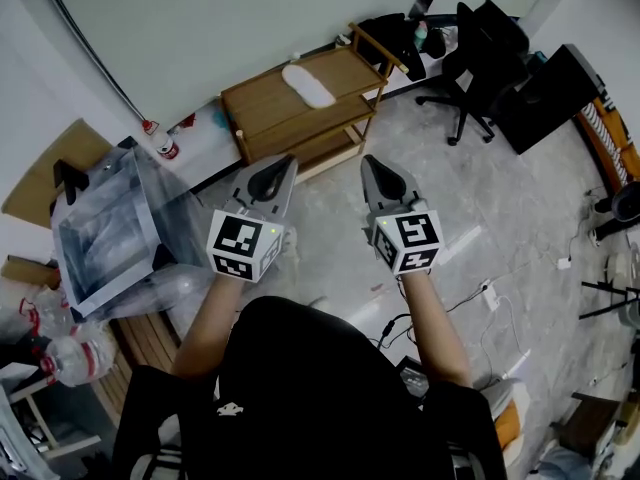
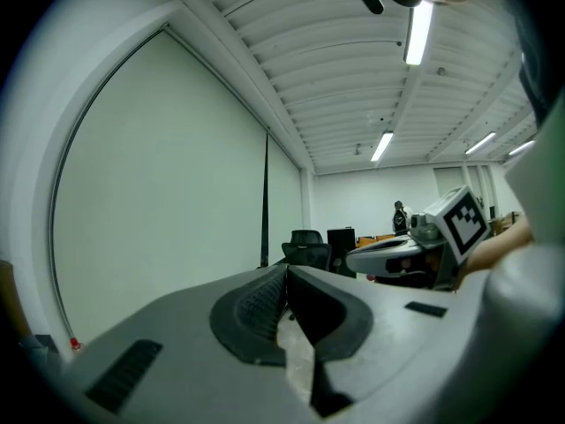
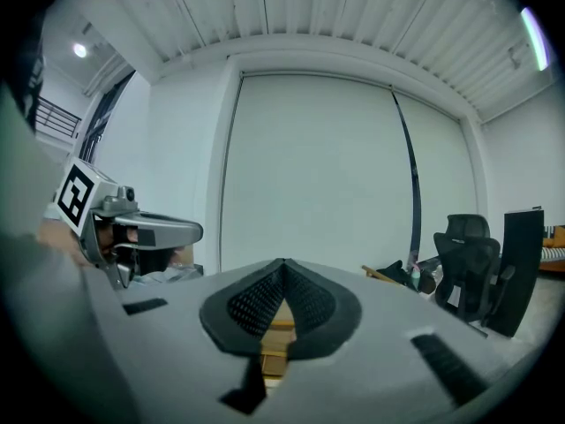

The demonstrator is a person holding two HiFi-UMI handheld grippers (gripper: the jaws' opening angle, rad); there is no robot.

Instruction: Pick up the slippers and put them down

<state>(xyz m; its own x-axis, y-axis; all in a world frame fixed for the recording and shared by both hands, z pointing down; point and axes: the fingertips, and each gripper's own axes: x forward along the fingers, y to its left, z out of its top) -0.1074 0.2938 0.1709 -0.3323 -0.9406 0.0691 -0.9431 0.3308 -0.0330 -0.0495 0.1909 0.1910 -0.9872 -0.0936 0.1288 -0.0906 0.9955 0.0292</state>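
Note:
One white slipper [image 1: 308,85] lies on the top board of a low wooden rack [image 1: 262,111] against the far wall. Both grippers are held out level in front of the person, well short of the rack and above the floor. My left gripper [image 1: 284,163] [image 2: 285,274] is shut, its ribbed pads together with nothing between them. My right gripper [image 1: 371,162] [image 3: 282,265] is shut the same way and holds nothing. Each gripper shows in the other's view: the right gripper [image 2: 415,253] at the left gripper view's right, the left gripper [image 3: 146,233] at the right gripper view's left.
A clear plastic bin [image 1: 105,230] stands on the left beside cardboard and plastic bottles [image 1: 62,356]. A black office chair [image 1: 478,50] and a dark cabinet [image 1: 548,93] stand at the back right. Cables and a power strip [image 1: 488,295] lie on the marble floor to the right.

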